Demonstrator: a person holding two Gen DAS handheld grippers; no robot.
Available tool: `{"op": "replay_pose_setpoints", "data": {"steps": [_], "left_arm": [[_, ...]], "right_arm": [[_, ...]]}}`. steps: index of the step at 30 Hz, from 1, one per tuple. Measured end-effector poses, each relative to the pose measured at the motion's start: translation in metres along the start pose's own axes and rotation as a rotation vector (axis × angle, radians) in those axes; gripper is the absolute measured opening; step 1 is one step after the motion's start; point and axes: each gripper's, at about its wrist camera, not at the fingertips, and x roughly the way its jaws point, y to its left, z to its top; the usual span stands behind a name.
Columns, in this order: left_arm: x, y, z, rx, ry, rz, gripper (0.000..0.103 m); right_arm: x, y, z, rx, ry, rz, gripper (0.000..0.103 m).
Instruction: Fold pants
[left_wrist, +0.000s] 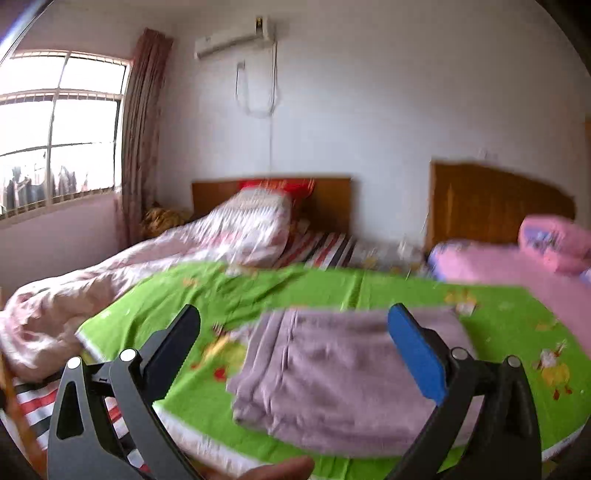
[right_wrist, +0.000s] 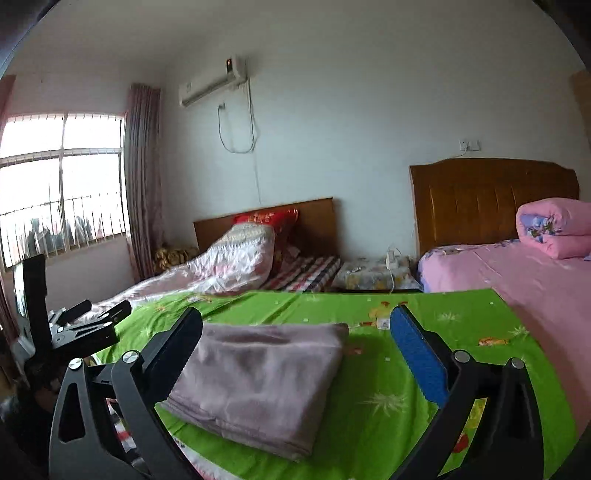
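Observation:
Mauve pants (left_wrist: 332, 376) lie folded into a thick rectangle on a green cartoon-print sheet (left_wrist: 258, 288). In the left wrist view my left gripper (left_wrist: 295, 332) hovers just above them, open, nothing between its black finger and blue pad (left_wrist: 413, 350); this frame is motion-blurred. The right wrist view shows the same folded pants (right_wrist: 258, 376) lying flat on the sheet (right_wrist: 443, 332), left of centre. My right gripper (right_wrist: 299, 343) is open above them and holds nothing. The left gripper (right_wrist: 81, 325) also appears at the far left of that view, off the sheet's edge.
A pink bed (right_wrist: 517, 280) with a rolled pink quilt (right_wrist: 554, 229) borders the sheet on the right. A second bed with a rumpled pale quilt (right_wrist: 229, 266) lies beyond on the left, with a small nightstand (right_wrist: 373, 277) between them. A fingertip (left_wrist: 280, 469) shows at the bottom edge.

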Motion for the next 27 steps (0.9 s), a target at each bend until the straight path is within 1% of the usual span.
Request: {"op": "replay_pose_setpoints", "data": {"steps": [2, 7, 9, 11, 13, 14, 18, 20, 23, 27], "left_arm": [[0.0, -0.012, -0.007, 0.024, 0.048, 0.012, 0.102], [-0.008, -0.032, -0.038, 0.046, 0.11, -0.036, 0.102], [-0.01, -0.038, -0.05, 0.045, 0.143, -0.064, 0.102], [-0.012, -0.045, -0.062, 0.065, 0.175, -0.095, 0.102], [-0.01, -0.05, -0.069, 0.082, 0.201, -0.103, 0.102], [-0.009, -0.052, -0.071, 0.092, 0.213, -0.092, 0.102], [-0.007, -0.055, -0.073, 0.104, 0.225, -0.094, 0.102], [-0.008, -0.055, -0.073, 0.109, 0.228, -0.097, 0.102], [-0.009, -0.057, -0.073, 0.119, 0.232, -0.109, 0.102], [-0.011, -0.059, -0.071, 0.121, 0.227, -0.121, 0.102]], "right_arm": [[-0.002, 0.005, -0.011, -0.019, 0.024, -0.013, 0.099], [0.002, 0.017, -0.047, -0.064, 0.143, 0.031, 0.099], [0.0, 0.02, -0.052, -0.095, 0.163, 0.024, 0.099], [-0.001, 0.022, -0.057, -0.123, 0.178, 0.021, 0.099], [0.004, 0.024, -0.062, -0.142, 0.219, 0.02, 0.099], [0.005, 0.024, -0.062, -0.144, 0.234, 0.024, 0.099], [0.013, 0.027, -0.067, -0.168, 0.3, 0.026, 0.099], [0.014, 0.029, -0.069, -0.168, 0.304, 0.032, 0.099], [0.009, 0.029, -0.068, -0.172, 0.292, 0.013, 0.099], [0.005, 0.021, -0.069, -0.156, 0.301, -0.009, 0.099]]}}
